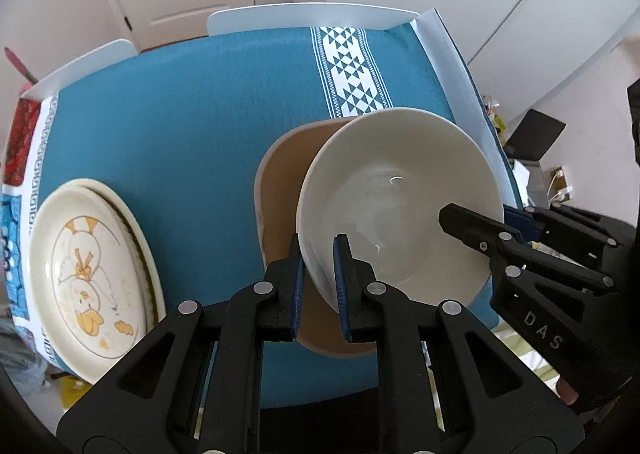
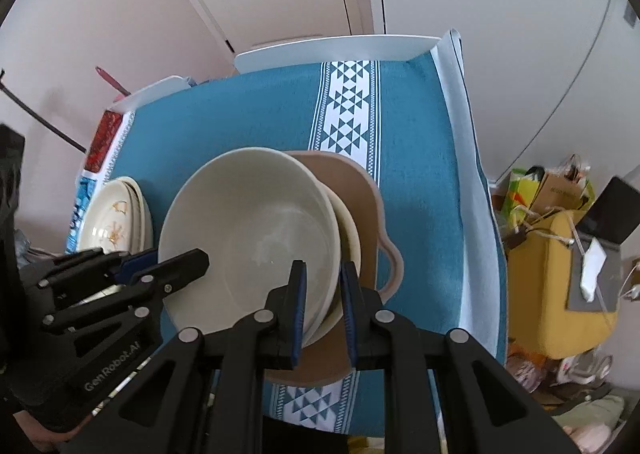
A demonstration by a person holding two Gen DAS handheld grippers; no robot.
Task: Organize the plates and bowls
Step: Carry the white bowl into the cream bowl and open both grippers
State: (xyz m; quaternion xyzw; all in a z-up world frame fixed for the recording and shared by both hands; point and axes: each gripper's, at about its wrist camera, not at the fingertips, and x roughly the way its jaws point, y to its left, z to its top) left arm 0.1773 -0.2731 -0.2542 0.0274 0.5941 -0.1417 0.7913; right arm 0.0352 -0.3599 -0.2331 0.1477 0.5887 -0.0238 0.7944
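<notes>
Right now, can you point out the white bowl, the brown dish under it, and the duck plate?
white bowl (image 1: pixel 404 194): left wrist view, on its inner wall.
brown dish (image 2: pixel 360 190): right wrist view, on its bare inner side.
duck plate (image 1: pixel 80 274): left wrist view, on the duck drawing.

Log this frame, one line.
left gripper: shut on white bowl rim | right gripper: shut on opposite rim | bowl over brown dish | plates left

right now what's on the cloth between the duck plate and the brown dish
Nothing: in the left wrist view, only bare teal tablecloth separates the duck plate from the brown dish.
</notes>
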